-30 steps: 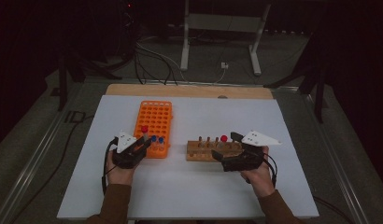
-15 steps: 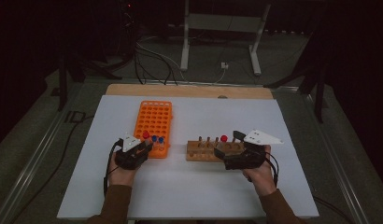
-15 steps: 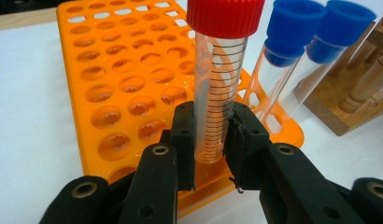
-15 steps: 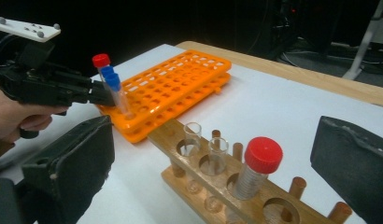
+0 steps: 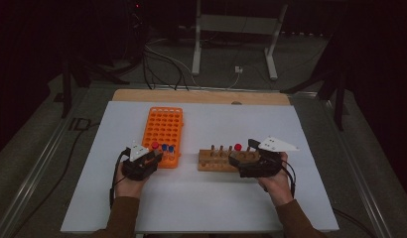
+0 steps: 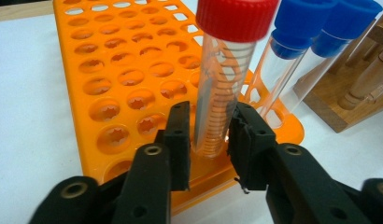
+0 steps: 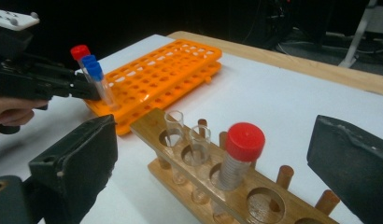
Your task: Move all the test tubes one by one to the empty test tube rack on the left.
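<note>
left gripper view: red-capped tube (image 6: 227, 79) cap top cut off by frame edge; bottom hidden in orange rack (image 6: 110, 93). right gripper view: wooden rack (image 7: 217, 186) runs off bottom edge; right pad cropped.

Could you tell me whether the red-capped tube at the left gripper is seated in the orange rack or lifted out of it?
Seated: the red-capped tube stands upright with its base in a hole of the orange rack.

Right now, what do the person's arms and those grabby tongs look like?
Both tongs, left and right, are chunky and black, with flat blocky jaws and round bolt holes. Each carries a pale three-cornered plate on top, and a black cable trails back from each. The person's sleeves are brown.
</note>
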The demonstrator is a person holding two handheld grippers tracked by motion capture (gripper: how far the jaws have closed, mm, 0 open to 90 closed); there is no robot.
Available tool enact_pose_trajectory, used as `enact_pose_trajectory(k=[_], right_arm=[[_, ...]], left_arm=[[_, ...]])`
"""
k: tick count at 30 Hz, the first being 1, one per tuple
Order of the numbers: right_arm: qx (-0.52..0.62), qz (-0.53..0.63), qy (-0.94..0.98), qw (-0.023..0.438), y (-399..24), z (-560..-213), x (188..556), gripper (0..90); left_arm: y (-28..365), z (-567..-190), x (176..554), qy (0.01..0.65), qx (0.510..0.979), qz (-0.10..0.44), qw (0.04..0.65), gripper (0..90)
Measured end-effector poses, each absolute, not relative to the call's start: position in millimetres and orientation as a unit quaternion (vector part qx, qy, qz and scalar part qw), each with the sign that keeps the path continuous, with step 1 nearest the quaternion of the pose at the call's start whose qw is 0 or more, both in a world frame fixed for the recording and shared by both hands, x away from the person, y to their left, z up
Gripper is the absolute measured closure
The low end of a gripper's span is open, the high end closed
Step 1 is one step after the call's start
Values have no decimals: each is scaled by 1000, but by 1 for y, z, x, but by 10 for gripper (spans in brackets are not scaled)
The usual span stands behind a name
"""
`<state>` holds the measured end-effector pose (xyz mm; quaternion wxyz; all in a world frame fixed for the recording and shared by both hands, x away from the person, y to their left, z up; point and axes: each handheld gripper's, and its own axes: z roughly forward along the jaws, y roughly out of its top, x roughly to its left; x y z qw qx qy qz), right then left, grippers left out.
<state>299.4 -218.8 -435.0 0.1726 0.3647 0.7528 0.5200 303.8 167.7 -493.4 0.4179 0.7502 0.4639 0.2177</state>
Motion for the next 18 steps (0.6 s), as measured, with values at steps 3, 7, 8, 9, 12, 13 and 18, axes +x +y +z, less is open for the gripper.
enact_pose_trajectory(k=[3, 7, 8, 9, 12, 13, 18], right_arm=[[367, 518, 753, 171, -219, -438, 302, 46], [363, 511, 760, 171, -218, -441, 303, 99], [364, 509, 761, 172, -217, -442, 303, 121], [364, 508, 761, 171, -217, -443, 304, 137], [367, 505, 762, 169, -218, -446, 306, 177], [368, 504, 763, 169, -218, -447, 306, 199], [372, 504, 762, 165, -218, -452, 310, 333]], left_arm=[[170, -493, 303, 467, 750, 211, 419, 650], [175, -492, 301, 469, 746, 201, 428, 602], [177, -491, 300, 469, 744, 196, 433, 587], [179, -490, 299, 468, 743, 192, 439, 572], [186, -486, 296, 467, 732, 186, 460, 526], [188, -485, 295, 465, 728, 184, 469, 509], [195, -477, 292, 462, 704, 182, 508, 370]])
